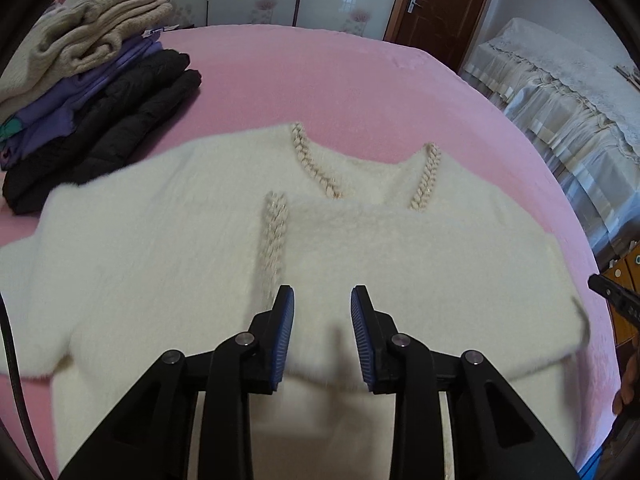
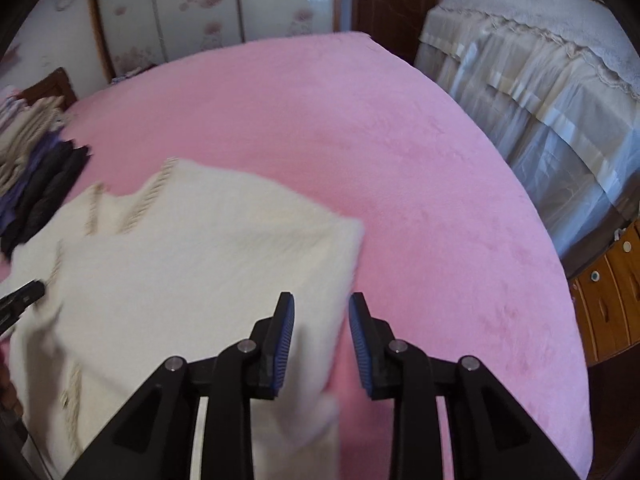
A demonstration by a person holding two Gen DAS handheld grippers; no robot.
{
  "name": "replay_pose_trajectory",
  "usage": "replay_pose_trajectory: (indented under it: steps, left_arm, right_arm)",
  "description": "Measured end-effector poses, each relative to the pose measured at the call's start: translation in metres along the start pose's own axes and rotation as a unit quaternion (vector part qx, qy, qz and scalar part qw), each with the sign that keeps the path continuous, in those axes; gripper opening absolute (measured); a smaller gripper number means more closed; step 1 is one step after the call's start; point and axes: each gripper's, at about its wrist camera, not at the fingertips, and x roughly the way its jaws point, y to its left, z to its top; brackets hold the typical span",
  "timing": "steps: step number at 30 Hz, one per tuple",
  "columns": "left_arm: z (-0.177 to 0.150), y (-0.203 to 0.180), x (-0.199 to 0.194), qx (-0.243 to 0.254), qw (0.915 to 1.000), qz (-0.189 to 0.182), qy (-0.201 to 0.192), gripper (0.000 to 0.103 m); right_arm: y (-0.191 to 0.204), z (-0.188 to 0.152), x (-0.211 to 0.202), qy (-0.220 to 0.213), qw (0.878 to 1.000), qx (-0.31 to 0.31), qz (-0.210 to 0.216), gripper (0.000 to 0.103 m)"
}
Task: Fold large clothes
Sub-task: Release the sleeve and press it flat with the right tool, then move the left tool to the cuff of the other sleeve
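The white fuzzy sweater (image 1: pixel 208 264) is lying spread on the pink bedspread (image 1: pixel 320 80), neckline away from you, with a braided beige trim (image 1: pixel 316 164) running down both sides of its V-neck and along the front edge. Part of it is lying folded over the body, forming a second layer whose near edge is crossing just beneath your left gripper (image 1: pixel 322 312).

You are holding that left gripper over the sweater's middle with its jaws standing wide apart, nothing between the 2 blue pads (image 1: pixel 285 332); white fabric is showing through the gap. The front trim is ending just beyond the left-hand jaw.

You are holding your right gripper (image 2: pixel 321 316) over the sweater's right-hand edge, jaws likewise standing wide and gripping nothing. The blurred fabric edge is passing between and under its pads (image 2: pixel 284 340), with white cloth off the left-hand jaw and bare pink bedspread off the right-hand jaw.

Far beyond and left of the left gripper's jaws, a stack of folded clothes (image 1: pixel 100 92) is sitting on the bedspread: a beige knit on top, purple garments under it, black ones at the bottom. Off to the right past the bed, a lace-covered piece of furniture (image 1: pixel 560 112) is standing, and a brown door (image 1: pixel 440 4) is showing straight ahead.
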Motion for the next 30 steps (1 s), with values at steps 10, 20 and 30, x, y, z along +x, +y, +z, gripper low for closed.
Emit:
replay_pose_trajectory:
  steps: [10,20,30]
  left_arm:
    - [-0.028,0.003,0.020,0.008,0.9994,0.020,0.026,0.022]
    - [-0.032,0.001,-0.015,-0.012,0.9992,0.002,0.039,0.053]
    - [-0.046,-0.013,-0.135,0.003,0.9996,0.000,-0.029,0.085]
  right_arm:
    - [-0.009,-0.068,0.031,0.036,0.999,0.010,-0.003,0.000]
    - [0.000,-0.067,0.005,0.081,0.994,0.071,-0.018,0.003]
    - [0.037,-0.083,-0.067,0.073,0.987,0.143,0.006,0.020]
